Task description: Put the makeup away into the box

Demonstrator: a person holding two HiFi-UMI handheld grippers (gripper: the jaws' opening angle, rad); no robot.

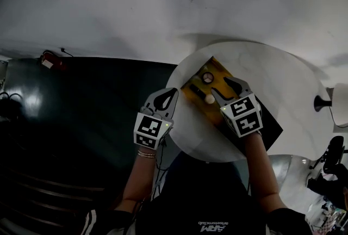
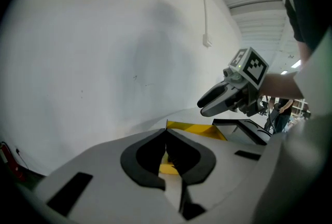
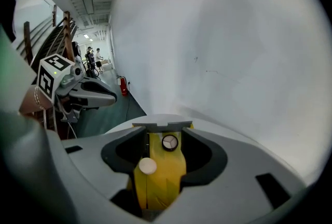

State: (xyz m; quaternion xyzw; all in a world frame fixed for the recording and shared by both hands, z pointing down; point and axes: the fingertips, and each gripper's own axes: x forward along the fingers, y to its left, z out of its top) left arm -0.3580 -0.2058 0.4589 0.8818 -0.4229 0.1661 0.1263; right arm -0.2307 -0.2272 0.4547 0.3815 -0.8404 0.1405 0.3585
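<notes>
right claw (image 3: 164, 134) spread wide, gripping nothing, poised just above the open yellow box (image 3: 155, 189) on the white table (image 1: 283, 81).
dead ahead between its jaws: a dark-rimmed compact (image 3: 169, 142) farther off, a cream disc (image 3: 147, 166) nearer, both already on the box floor, lined along the box's length. left claw (image 2: 166, 134) clenched on nothing at the table's left rim, the farther of the two; probably only the black lid (image 1: 269, 122) left to fold over.

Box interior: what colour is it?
Yellow; the box shows best in the right gripper view.
</notes>
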